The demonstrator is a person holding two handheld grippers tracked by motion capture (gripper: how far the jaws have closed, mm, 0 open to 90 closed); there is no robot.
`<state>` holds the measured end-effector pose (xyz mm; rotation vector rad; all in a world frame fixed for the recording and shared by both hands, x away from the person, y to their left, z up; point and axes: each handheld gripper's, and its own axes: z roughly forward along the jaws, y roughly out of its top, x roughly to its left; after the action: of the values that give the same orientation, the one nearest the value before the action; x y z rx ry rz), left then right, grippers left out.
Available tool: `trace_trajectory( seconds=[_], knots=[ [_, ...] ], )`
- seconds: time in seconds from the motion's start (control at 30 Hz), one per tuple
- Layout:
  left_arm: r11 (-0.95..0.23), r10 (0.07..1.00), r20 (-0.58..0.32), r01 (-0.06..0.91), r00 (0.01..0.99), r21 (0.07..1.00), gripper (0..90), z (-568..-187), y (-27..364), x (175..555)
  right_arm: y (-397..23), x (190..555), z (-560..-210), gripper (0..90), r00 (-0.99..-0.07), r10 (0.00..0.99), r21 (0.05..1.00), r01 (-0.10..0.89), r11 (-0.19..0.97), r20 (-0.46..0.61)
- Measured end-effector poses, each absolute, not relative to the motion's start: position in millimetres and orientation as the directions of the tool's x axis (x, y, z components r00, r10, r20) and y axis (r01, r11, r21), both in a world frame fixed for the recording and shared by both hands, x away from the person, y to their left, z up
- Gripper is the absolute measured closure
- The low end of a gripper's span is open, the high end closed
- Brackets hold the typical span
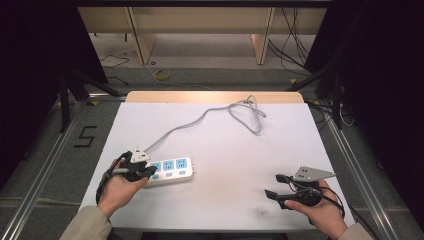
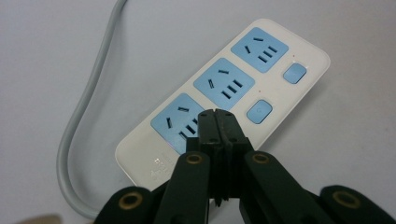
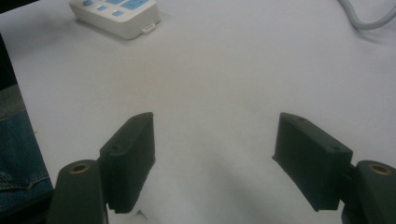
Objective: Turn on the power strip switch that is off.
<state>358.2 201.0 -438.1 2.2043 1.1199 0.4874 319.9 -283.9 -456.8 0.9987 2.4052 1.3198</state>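
Your left gripper [image 2: 215,114] has its jaws pressed together, tip over the power strip [image 2: 224,91] near the table's [image 1: 225,200] left side. It looks hard, light and smooth, so hold its long sides. It has three blue sockets, two buttons showing, and one grey cord [image 1: 200,120]. Your right gripper [image 3: 215,140] sits wide apart, holding nothing.

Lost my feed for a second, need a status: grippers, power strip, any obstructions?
Left gripper shut, tips over the power strip at its nearest socket. Right gripper open, holding nothing, apart on the table. Cord trails away; nothing in the way.
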Motion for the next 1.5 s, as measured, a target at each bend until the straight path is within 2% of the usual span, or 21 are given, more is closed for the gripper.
trace_trajectory(
  seconds=[1.5],
  knots=[
    [-0.46, 0.816, 0.054, 0.59, 0.576, 0.663, 89.8, -421, 193, 367, -284, 320, -457, 29.2, -0.744, 0.656, 0.808, 0.46, 0.369, 0.124]
  ],
)
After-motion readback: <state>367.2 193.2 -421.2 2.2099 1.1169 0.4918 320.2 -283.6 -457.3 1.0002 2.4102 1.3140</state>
